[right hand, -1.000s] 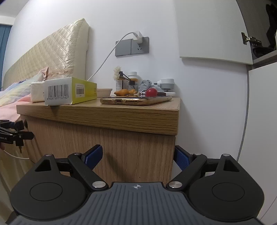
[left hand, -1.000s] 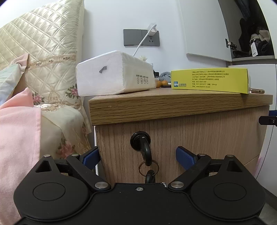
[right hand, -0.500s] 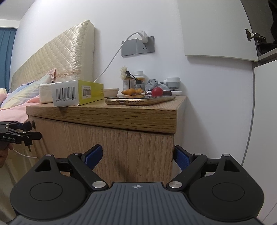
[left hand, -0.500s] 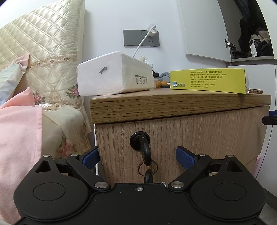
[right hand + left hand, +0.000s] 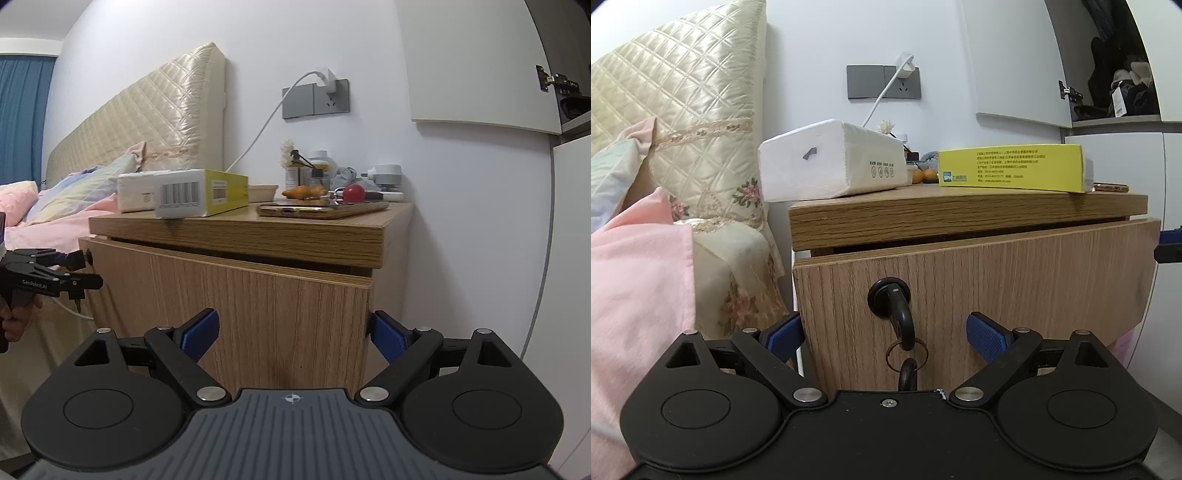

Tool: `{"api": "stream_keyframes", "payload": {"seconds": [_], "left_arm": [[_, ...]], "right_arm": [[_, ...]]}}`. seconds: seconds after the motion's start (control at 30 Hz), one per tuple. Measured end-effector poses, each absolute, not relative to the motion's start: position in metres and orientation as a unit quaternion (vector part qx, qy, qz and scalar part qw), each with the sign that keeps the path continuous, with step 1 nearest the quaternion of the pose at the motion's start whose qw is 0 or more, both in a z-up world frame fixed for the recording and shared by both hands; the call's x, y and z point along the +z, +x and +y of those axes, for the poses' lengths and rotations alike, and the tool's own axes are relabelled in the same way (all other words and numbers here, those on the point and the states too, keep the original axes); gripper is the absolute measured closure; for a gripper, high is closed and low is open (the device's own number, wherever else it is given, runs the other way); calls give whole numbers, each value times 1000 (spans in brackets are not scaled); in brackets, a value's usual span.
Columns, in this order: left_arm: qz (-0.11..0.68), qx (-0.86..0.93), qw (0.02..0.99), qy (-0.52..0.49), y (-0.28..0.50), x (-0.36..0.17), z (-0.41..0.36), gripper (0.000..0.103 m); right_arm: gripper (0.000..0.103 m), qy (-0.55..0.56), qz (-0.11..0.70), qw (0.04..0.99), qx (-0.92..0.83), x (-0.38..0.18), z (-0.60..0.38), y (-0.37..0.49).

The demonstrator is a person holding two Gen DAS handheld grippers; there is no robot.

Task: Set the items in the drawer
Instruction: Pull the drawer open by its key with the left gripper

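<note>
The wooden drawer front (image 5: pixel 1015 280) (image 5: pixel 258 295) stands slightly out from under the nightstand top (image 5: pixel 960 218), with a dark gap above it. A black key (image 5: pixel 899 321) with a ring hangs from its lock. My left gripper (image 5: pixel 886 334) (image 5: pixel 88 269) is open, its blue pads on either side of the key. My right gripper (image 5: pixel 291 334) is open at the drawer's right end, its right pad (image 5: pixel 384 336) at the front's side edge. On top lie a white tissue pack (image 5: pixel 831 162), a yellow box (image 5: pixel 1012 168) (image 5: pixel 214 192) and a gold phone (image 5: pixel 321 210).
A bed with a pink blanket (image 5: pixel 635 277) and quilted headboard (image 5: pixel 147 129) flanks the nightstand on the left. Bottles, oranges and a red ball (image 5: pixel 352 192) crowd the back of the top. A charger cable (image 5: pixel 266 122) hangs from the wall socket. A white wardrobe (image 5: pixel 1126 155) stands right.
The drawer front has slid out a little from under the top, opening a dark gap. Both grippers stay open; the right view has shifted closer to the drawer's right edge.
</note>
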State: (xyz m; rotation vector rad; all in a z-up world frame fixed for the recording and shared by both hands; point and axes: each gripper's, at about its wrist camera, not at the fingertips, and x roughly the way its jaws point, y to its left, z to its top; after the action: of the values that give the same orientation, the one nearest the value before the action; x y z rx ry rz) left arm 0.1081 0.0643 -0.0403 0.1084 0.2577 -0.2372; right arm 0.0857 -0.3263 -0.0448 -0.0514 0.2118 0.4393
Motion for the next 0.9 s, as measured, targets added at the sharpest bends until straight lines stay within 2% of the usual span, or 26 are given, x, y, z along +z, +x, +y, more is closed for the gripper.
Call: {"api": "stream_keyframes", "payload": {"seconds": [0.9], "left_arm": [[173, -133, 974, 62, 18, -29, 67, 11]], "right_arm": [[12, -29, 121, 951, 283, -37, -342, 3]]}}
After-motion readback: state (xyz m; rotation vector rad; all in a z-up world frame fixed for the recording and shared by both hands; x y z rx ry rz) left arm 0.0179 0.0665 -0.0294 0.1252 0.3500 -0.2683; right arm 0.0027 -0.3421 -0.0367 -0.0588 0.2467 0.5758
